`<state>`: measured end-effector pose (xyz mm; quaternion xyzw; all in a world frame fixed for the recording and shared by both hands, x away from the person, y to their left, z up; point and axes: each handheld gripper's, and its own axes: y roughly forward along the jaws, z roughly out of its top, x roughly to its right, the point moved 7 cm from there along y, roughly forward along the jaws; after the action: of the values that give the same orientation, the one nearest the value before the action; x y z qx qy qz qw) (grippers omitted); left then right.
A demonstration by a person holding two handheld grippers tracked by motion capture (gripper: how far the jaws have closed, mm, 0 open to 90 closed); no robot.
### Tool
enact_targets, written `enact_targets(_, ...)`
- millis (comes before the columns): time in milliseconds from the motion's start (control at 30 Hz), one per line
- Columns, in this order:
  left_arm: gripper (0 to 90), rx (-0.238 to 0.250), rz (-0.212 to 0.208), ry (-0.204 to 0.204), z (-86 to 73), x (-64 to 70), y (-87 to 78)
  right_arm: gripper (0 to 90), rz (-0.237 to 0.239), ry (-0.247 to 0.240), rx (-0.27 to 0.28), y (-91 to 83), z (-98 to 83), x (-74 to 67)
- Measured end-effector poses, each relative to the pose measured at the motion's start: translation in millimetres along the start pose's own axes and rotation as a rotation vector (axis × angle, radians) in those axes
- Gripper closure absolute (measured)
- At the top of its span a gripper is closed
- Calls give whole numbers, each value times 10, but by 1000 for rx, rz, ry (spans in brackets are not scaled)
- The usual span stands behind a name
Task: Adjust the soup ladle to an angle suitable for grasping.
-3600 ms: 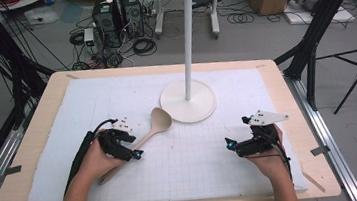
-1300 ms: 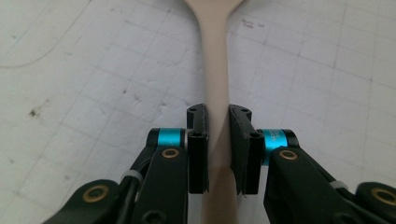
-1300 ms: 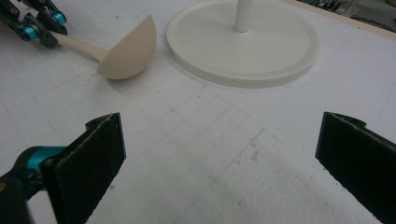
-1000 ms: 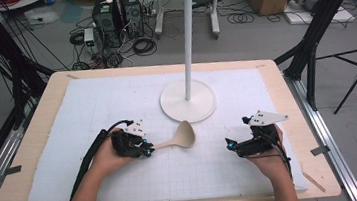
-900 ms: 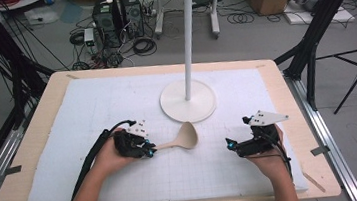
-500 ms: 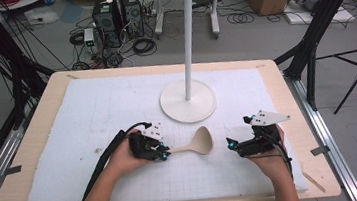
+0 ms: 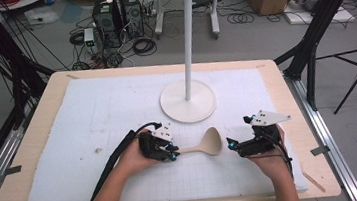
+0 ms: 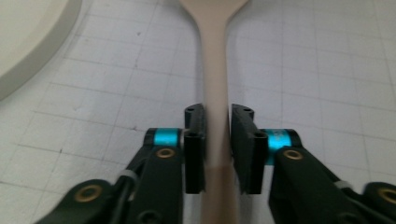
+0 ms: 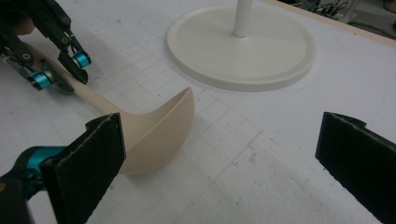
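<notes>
On the white mat (image 7: 70, 142), just this side of the stand (image 7: 187, 101), the spoon (image 7: 206, 143) lies flat with its bowl toward the right gripper (image 7: 231, 144). The left gripper (image 7: 173, 152) has its jaws around the handle, and they have just been opening a little; in the left gripper view a thin gap shows on one side, so the grip looks slackened rather than tight. The right gripper's jaws stand wide apart, with the bowl just in front of the near one, untouched. My guess is that the spoon is being passed across: brought within reach, not yet taken. Hanging it on the stand's hooks would be left.
</notes>
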<state>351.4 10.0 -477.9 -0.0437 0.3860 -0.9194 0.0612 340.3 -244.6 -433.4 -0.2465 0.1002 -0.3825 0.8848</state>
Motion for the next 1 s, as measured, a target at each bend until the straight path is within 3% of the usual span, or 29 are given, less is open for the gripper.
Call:
enact_targets(100, 638, 12, 7, -12, 8, -7, -49, 3, -2, -1, 3, -6, 2, 4)
enact_targets(233, 487, 32, 34, -47, -32, -45, -205, 3, -1, -1, 9, -26, 12, 3)
enact_targets(367, 438, 88, 59, -81, -106, -84, -448, 3, -1, 1, 10, -28, 12, 4)
enact_targets(500, 384, 135, 97, -82, -182, -101, -732, 3, -1, -2, 6, -24, 9, 0)
enact_targets(700, 326, 175, 135, -129, -380, -106, -1060, 3, 1, 0, 6, -22, 12, -7)
enact_targets(800, 295, 171, 167, -148, -502, -113, -1196, 2, 2, 1, 6, -21, 11, -4)
enact_targets(1000, 230, 244, 234, -202, -725, -140, -1471, 3, -2, -1, 2, -20, 8, -4)
